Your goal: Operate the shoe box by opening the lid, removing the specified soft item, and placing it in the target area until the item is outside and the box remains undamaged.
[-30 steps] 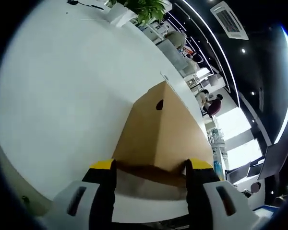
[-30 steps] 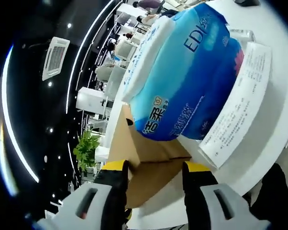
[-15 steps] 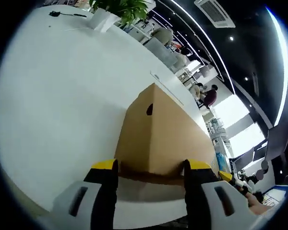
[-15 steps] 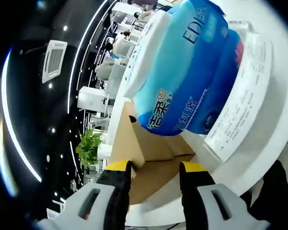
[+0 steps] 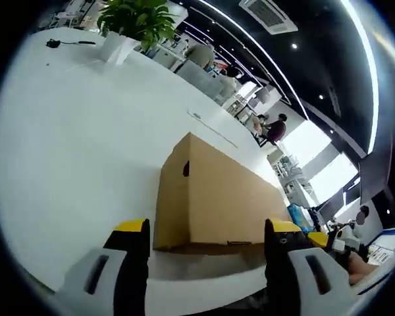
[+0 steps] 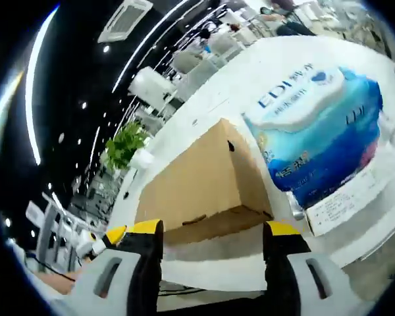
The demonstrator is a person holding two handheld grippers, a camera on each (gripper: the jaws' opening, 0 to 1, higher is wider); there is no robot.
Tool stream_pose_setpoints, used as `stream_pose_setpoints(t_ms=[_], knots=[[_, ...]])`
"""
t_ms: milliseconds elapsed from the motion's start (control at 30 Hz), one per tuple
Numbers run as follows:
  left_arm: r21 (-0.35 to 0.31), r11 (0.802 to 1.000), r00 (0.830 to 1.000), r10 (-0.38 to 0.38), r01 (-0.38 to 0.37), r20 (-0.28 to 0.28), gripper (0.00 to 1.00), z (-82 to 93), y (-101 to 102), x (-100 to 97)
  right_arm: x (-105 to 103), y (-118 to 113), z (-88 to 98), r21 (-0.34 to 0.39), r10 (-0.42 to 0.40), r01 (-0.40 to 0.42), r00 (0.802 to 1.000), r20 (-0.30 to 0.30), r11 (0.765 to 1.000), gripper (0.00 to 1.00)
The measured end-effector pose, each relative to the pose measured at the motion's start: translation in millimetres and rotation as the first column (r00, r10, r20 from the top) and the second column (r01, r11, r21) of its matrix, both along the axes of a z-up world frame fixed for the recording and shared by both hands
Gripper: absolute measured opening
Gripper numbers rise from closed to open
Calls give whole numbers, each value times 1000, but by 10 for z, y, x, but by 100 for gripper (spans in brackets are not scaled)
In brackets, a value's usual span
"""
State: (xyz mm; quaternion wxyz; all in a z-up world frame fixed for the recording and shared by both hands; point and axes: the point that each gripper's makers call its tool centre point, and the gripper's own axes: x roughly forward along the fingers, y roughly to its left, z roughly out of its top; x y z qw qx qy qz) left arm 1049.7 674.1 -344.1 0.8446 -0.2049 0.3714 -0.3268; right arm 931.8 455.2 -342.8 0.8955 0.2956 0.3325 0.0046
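Cardboard shoe box [image 5: 214,201] sits on a white table [image 5: 66,158] with its lid down, a plain brown box with a small dark round hole in one end wall. In the left gripper view it lies just ahead of the left gripper [image 5: 207,240], whose two yellow-tipped jaws stand wide apart on either side of the box's near lower edge, holding nothing and not touching the cardboard. At the far edge of the table a potted green plant [image 5: 135,20] stands in a white pot, and a dark cable lies near it. Beyond the table, office desks and seated people can be made out under ceiling strip lights. At the right edge of this view the yellow tip of the other gripper and a person's hand [image 5: 359,266] come into sight.

In the right gripper view the same shoe box [image 6: 197,184] lies ahead of the right gripper [image 6: 210,240], whose jaws are likewise spread wide and empty, short of the box's near edge. Just beside the box, on its right in this view, a large blue and white pack of tissue paper [image 6: 319,148] rests on the table [image 6: 217,270], with a white printed sheet [image 6: 355,194] under its near side. Whether the pack touches the box cannot be told.
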Motion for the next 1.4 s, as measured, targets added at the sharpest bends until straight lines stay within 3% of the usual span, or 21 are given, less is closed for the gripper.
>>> stream_pose_setpoints(t_ms=[33, 67, 133, 233, 300, 367, 400, 433, 500, 567, 633, 800, 867, 967, 1067, 1133, 1167, 1233, 1267, 1333, 1400], knots=[[12, 1000, 1000, -12, 12, 15, 74, 6, -2, -7, -1, 12, 2, -29, 28, -28, 1000, 2, 999, 70], [106, 992, 990, -75, 62, 122, 74, 41, 25, 5, -47, 136, 28, -128, 171, -172, 985, -19, 977, 73], [200, 972, 972, -159, 124, 171, 77, 69, -16, -71, -62, 168, 42, -254, 257, -257, 966, -34, 932, 78], [245, 956, 962, -206, 160, 178, 82, 45, -26, -100, -95, 143, 82, -330, 278, -286, 958, -73, 900, 80], [282, 945, 958, -223, 166, 181, 89, 42, -13, -122, -72, 153, 153, -380, 304, -301, 951, -54, 875, 80], [299, 938, 955, -235, 174, 183, 93, 22, 16, -132, -67, 180, 203, -425, 351, -342, 934, -59, 838, 76], [316, 931, 954, -246, 183, 170, 97, 24, -6, -182, -89, 257, 242, -425, 411, -400, 909, -69, 812, 75], [315, 931, 954, -248, 186, 170, 99, 30, -12, -191, -92, 254, 255, -432, 416, -406, 906, -77, 805, 76], [328, 923, 945, -270, 200, 182, 99, 80, -36, -230, 6, 144, 397, -540, 433, -391, 900, -54, 745, 77], [349, 909, 932, -306, 226, 195, 99, 100, -60, -269, 56, 73, 478, -598, 437, -374, 899, -44, 709, 80], [345, 912, 929, -305, 221, 211, 99, 110, -64, -244, 106, 10, 515, -643, 451, -367, 892, -38, 672, 81], [348, 916, 929, -290, 200, 229, 99, 105, -96, -181, 188, -79, 392, -678, 469, -380, 881, -58, 630, 87], [359, 911, 926, -299, 204, 230, 99, 90, -101, -173, 193, -63, 324, -665, 481, -406, 873, -79, 627, 91], [423, 877, 911, -346, 228, 226, 99, 2, -117, -188, 237, -78, 261, -668, 478, -404, 875, -82, 625, 90], [427, 874, 912, -348, 232, 216, 99, -72, -85, -165, 240, -50, 224, -645, 488, -422, 869, -87, 637, 89], [438, 867, 915, -351, 238, 198, 98, -98, -75, -182, 238, -35, 219, -646, 500, -435, 861, -95, 627, 89], [437, 868, 917, -346, 234, 196, 98, -102, -70, -185, 254, -38, 228, -668, 515, -444, 851, -105, 598, 90], [437, 870, 921, -339, 229, 192, 97, -165, -68, -164, 273, -47, 220, -676, 518, -440, 850, -100, 591, 91], [439, 869, 921, -339, 228, 192, 97, -177, -72, -159, 282, -59, 186, -668, 514, -443, 851, -104, 599, 92], [458, 857, 912, -358, 235, 201, 93, -198, -96, -144, 279, -72, 128, -626, 486, -430, 869, -92, 651, 91], [460, 851, 900, -382, 254, 210, 85, -196, -132, -141, 306, -86, 126, -621, 474, -411, 877, -72, 667, 90]])
